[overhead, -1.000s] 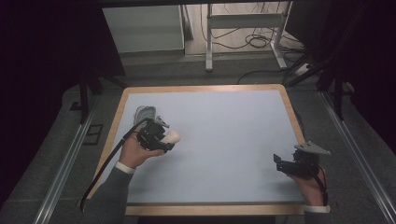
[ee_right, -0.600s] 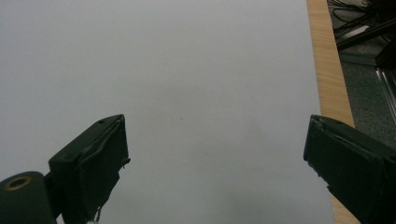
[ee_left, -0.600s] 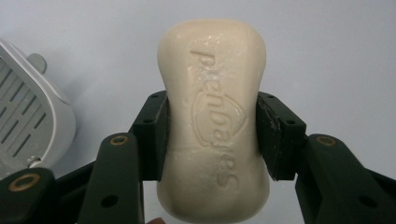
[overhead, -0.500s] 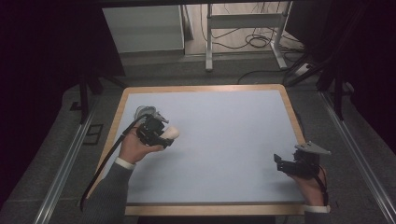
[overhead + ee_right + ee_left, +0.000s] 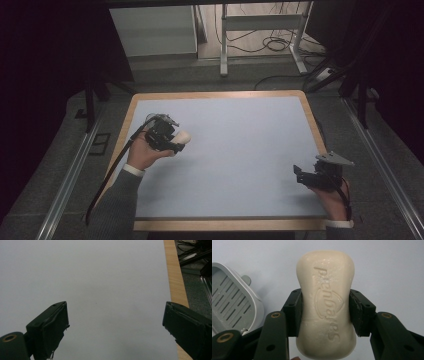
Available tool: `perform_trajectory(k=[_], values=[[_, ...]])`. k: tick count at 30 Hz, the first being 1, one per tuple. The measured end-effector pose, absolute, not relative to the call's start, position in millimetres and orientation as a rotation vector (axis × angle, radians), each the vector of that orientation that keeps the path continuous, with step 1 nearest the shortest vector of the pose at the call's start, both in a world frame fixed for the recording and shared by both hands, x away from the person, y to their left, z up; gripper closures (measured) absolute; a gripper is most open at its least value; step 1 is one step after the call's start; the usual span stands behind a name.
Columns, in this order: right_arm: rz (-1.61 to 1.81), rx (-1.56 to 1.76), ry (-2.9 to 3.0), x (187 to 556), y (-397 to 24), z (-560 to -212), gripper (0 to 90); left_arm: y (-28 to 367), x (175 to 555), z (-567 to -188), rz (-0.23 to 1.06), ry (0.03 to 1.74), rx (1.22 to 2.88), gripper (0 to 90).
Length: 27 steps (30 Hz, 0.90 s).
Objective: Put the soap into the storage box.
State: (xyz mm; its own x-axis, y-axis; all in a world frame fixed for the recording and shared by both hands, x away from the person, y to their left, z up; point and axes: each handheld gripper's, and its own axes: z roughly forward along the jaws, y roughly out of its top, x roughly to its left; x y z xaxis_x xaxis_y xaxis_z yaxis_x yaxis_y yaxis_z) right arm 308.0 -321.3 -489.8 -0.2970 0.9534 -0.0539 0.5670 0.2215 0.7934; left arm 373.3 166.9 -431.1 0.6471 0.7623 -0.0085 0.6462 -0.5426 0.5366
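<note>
Clearly embossed, perhaps waisted cream soap bar (image 5: 326, 305) fills left gripper (image 5: 325, 312).

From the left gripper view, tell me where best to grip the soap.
Grip the soap at its narrowed waist, jaws coming from its two long sides, as the left tongs do now. The bar bulges at both ends, so the waist seats the pads and likely resists sliding. The right tongs are open.
</note>
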Motion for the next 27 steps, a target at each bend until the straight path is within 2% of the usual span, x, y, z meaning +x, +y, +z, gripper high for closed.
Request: perform_trajectory(k=[27], values=[[0.911, 1.407, 1.947, 308, -323, -490, 6.2, 175, 394, -420, 0.332, 1.141, 2.348, 49.6]])
